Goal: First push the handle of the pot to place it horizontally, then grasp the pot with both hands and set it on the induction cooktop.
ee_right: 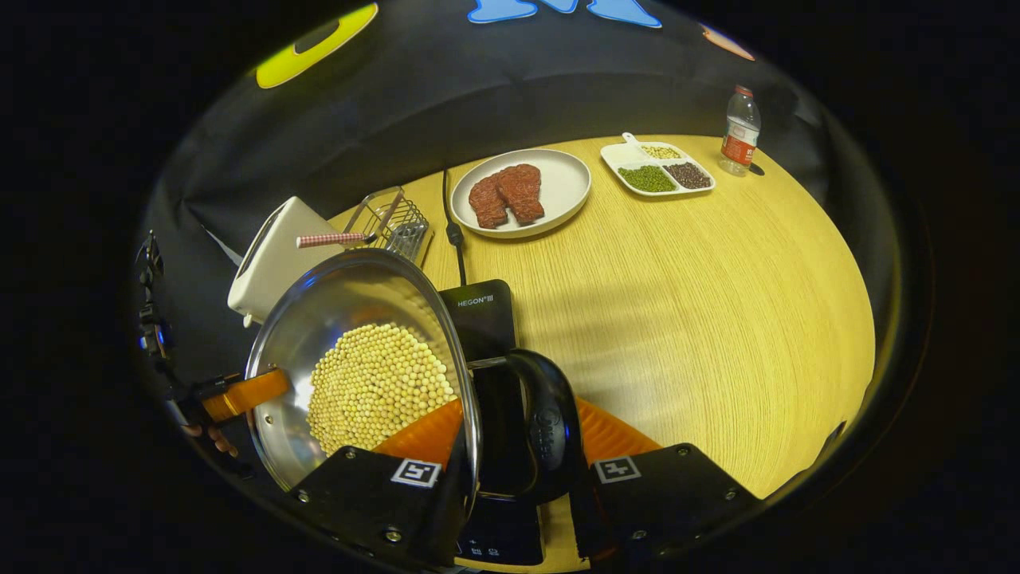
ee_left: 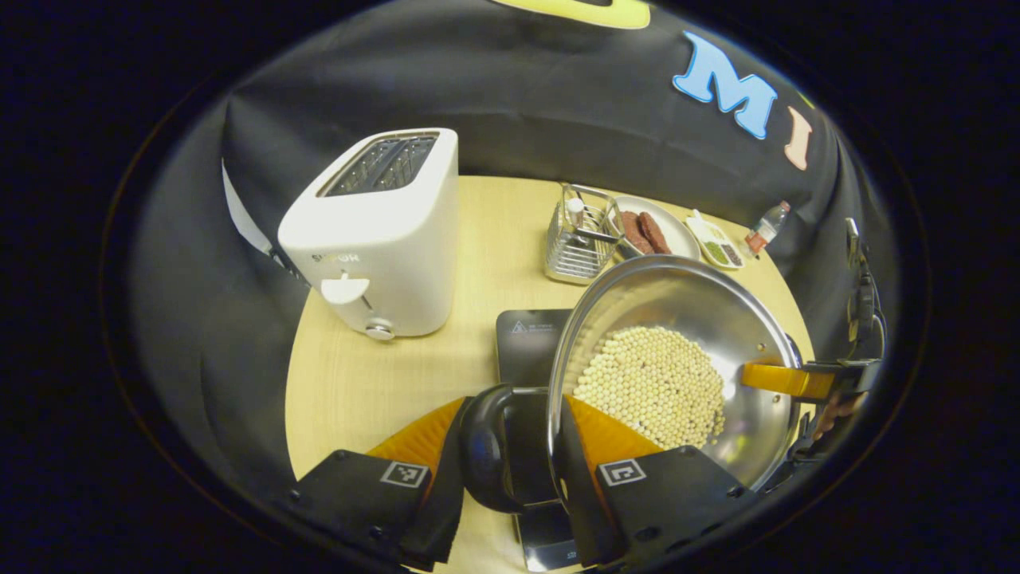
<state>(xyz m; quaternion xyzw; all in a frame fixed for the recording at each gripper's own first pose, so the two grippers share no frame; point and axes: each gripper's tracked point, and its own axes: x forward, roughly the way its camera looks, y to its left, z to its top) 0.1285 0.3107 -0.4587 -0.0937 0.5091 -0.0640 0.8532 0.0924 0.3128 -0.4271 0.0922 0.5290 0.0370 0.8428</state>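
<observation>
1. The pot [ee_left: 677, 367], a shiny steel pan full of pale beans [ee_left: 653, 387], is held by both grippers and sits over the black induction cooktop [ee_left: 530, 343], near the middle of the wooden table [ee_left: 374, 383].

2. The left gripper [ee_left: 510, 446] has one finger outside and one inside the pot, straddling the rim by a black loop handle [ee_left: 482, 450]. The fingers look closed onto the rim and handle, though I cannot tell how firmly they press.

3. The right gripper [ee_right: 510, 450] grips the opposite side the same way, straddling the rim by the other loop handle [ee_right: 550, 434], with one finger in the beans and one outside.

4. In the left gripper view, the right gripper's inner finger reaches over the far rim into the pot.

5. By my reckoning the handle push is done and the two-handed grasp is made. I judge the pot either hangs just above the cooktop or is only now touching it; I cannot tell which.

6. What remains is settling it flat and letting go.

7. A toaster [ee_left: 378, 239] stands on the left; a wire basket [ee_left: 578, 235], a plate of meat [ee_right: 522, 191], a divided dish [ee_right: 657, 167] and a bottle [ee_right: 739, 131] stand farther off.
</observation>
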